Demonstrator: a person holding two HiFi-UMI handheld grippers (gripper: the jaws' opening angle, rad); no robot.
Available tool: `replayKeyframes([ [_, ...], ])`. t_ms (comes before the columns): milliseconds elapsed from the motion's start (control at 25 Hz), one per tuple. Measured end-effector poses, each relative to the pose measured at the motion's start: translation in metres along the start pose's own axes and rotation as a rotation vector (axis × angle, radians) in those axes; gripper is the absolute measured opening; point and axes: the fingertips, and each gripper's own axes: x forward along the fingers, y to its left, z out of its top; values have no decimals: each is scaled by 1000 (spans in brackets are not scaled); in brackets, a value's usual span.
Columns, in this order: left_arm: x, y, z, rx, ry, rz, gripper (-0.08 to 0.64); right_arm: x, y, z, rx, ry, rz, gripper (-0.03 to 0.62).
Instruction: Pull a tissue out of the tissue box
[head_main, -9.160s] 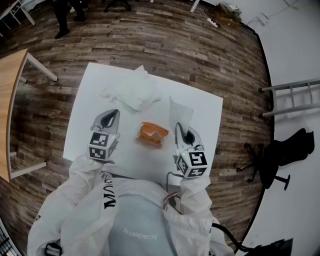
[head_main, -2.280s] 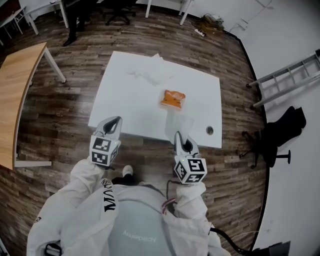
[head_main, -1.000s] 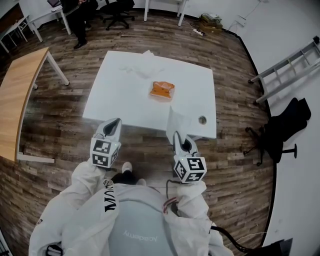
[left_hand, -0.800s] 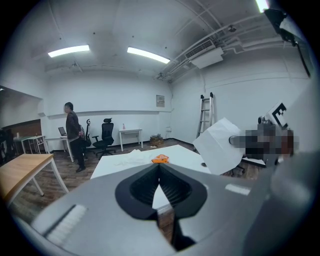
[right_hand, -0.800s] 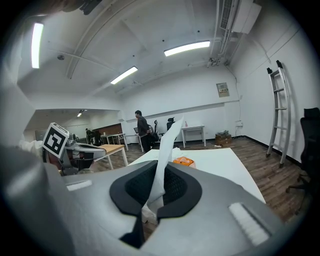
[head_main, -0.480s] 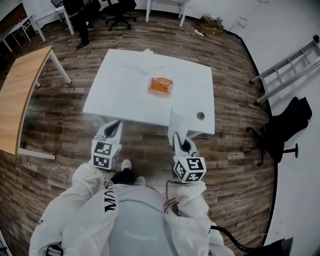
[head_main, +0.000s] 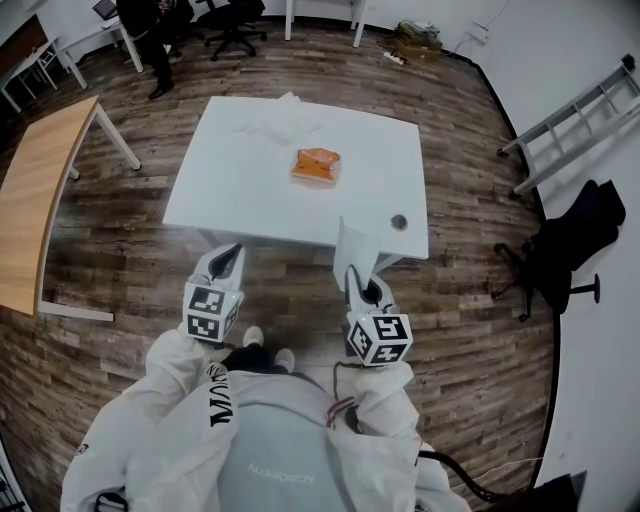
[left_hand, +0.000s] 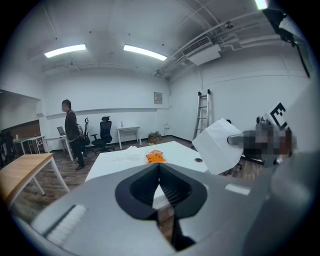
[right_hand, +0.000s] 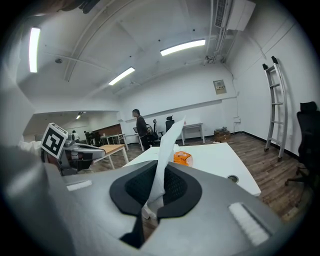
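You wear a puffy white suit (head_main: 150, 400) with long sleeves. Big black letters (head_main: 221, 398) run down its left sleeve. The front is a pale grey panel (head_main: 285, 455). A thin red and white cord (head_main: 341, 409) sits by it. Your grey left gripper (head_main: 228, 252) and grey right gripper (head_main: 353, 272) each carry a cube of black and white squares.

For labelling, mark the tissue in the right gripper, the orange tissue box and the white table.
tissue (head_main: 355, 243), head view, middle of the raised sheet.
tissue box (head_main: 316, 164), head view, its orange top.
table (head_main: 240, 185), head view, bare top, left side.
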Motion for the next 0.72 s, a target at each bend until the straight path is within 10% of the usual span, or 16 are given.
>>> replayKeyframes([
  [720, -10, 20, -16, 1, 35, -39, 0, 15, 32, -15, 35, 26, -16, 3],
])
